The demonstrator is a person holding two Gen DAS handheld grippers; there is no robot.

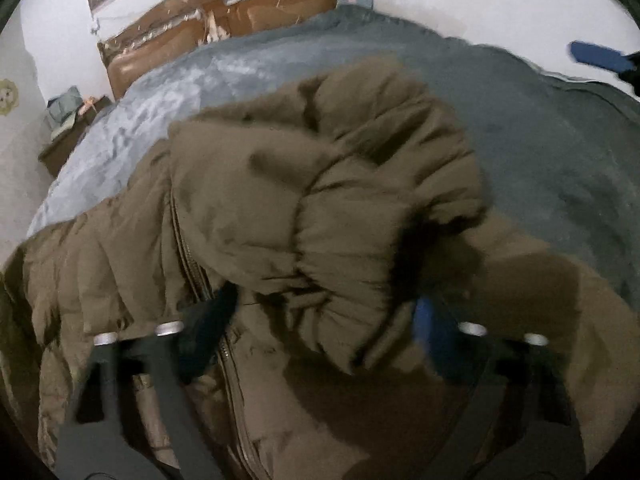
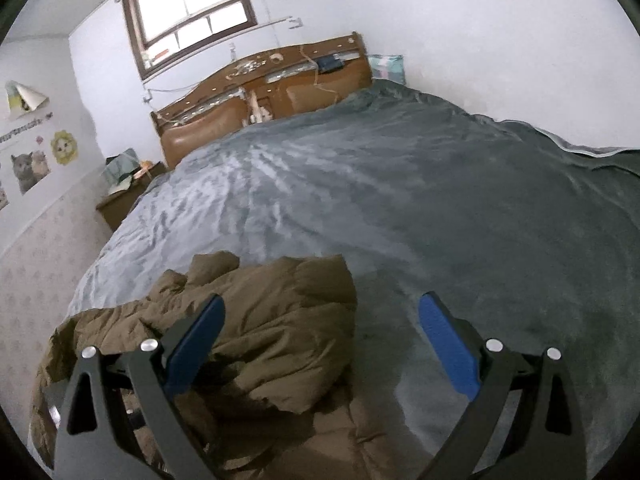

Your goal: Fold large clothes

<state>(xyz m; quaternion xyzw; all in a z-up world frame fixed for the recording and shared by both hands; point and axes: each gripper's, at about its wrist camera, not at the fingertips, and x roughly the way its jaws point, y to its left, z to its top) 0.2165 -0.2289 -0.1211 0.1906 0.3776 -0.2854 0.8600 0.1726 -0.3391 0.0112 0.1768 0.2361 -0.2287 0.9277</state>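
Note:
An olive-brown padded jacket [image 1: 280,208] lies on the bed, zipper [image 1: 192,264] showing. A puffy sleeve or folded part bulges between the fingers of my left gripper [image 1: 324,320]. The jaws stand wide apart on either side of that fold, and the view is blurred. My right gripper [image 2: 320,340] is open and empty, held above the jacket's right edge [image 2: 260,340] and the blanket. Its blue pads [image 2: 448,344] touch nothing. The right gripper also shows at the top right of the left wrist view [image 1: 600,58].
The bed is covered by a grey-blue plush blanket [image 2: 400,200] with a brown wooden headboard [image 2: 260,92] at the far end. A nightstand [image 2: 128,188] with clutter stands at the left. A window [image 2: 192,4] and white walls lie beyond.

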